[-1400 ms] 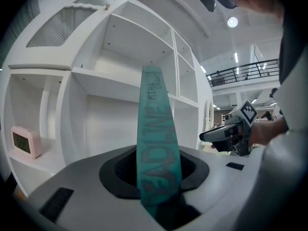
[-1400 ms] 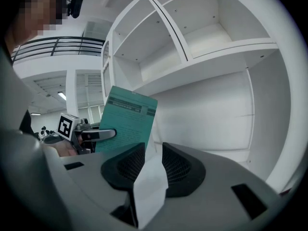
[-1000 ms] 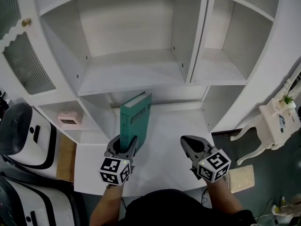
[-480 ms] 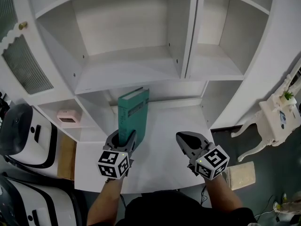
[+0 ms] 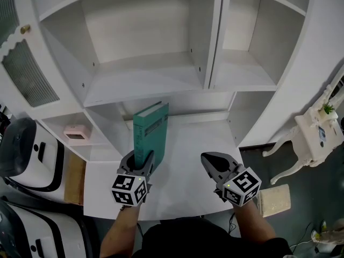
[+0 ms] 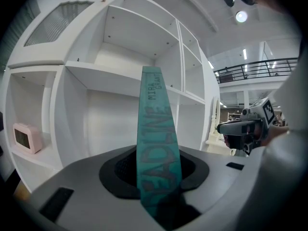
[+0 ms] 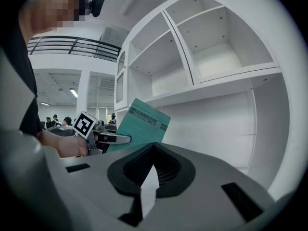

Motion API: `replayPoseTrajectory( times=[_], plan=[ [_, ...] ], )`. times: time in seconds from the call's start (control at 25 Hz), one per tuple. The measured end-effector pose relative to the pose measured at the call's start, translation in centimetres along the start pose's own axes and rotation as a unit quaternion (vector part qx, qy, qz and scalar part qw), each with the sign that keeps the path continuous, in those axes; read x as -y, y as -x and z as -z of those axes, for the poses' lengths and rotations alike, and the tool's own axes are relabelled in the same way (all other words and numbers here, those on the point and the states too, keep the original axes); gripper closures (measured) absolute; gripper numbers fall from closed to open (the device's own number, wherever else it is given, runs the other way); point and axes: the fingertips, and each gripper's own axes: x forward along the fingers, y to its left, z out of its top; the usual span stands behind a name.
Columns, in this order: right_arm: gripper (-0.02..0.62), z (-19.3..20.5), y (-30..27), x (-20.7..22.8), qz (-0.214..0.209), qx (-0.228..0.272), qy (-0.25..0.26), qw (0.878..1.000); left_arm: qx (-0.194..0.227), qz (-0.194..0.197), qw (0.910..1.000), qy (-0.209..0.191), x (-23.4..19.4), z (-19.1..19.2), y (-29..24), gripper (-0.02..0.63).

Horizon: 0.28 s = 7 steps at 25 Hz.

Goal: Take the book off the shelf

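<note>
A teal hardback book (image 5: 150, 133) stands upright over the white counter (image 5: 183, 144), in front of the shelf unit. My left gripper (image 5: 141, 164) is shut on its lower spine end. In the left gripper view the book's spine (image 6: 155, 143) rises straight up from between the jaws. My right gripper (image 5: 213, 164) hovers to the right of the book, shut and holding nothing. The right gripper view shows the book's back cover (image 7: 140, 124) at left with the left gripper (image 7: 113, 138) clamped on it.
White shelf unit (image 5: 145, 79) with bare compartments rises behind the counter. A small pink clock (image 5: 75, 134) sits in a low left cubby. A glass-fronted cabinet door (image 5: 29, 74) is at far left. A white side table (image 5: 314, 138) stands at right on the floor.
The book and left gripper have shifted slightly left and toward me, away from the shelf. The right gripper has drifted a little left too.
</note>
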Motion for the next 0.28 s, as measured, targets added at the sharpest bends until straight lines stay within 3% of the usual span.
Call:
replayPoseTrajectory(
  times=[0.28],
  plan=[
    [0.583,0.66,-0.07,-0.2,-0.005,-0.008,-0.002,1.0,-0.006,0.001,1.0,0.004,0.1,0.49,-0.27,0.451]
  ],
)
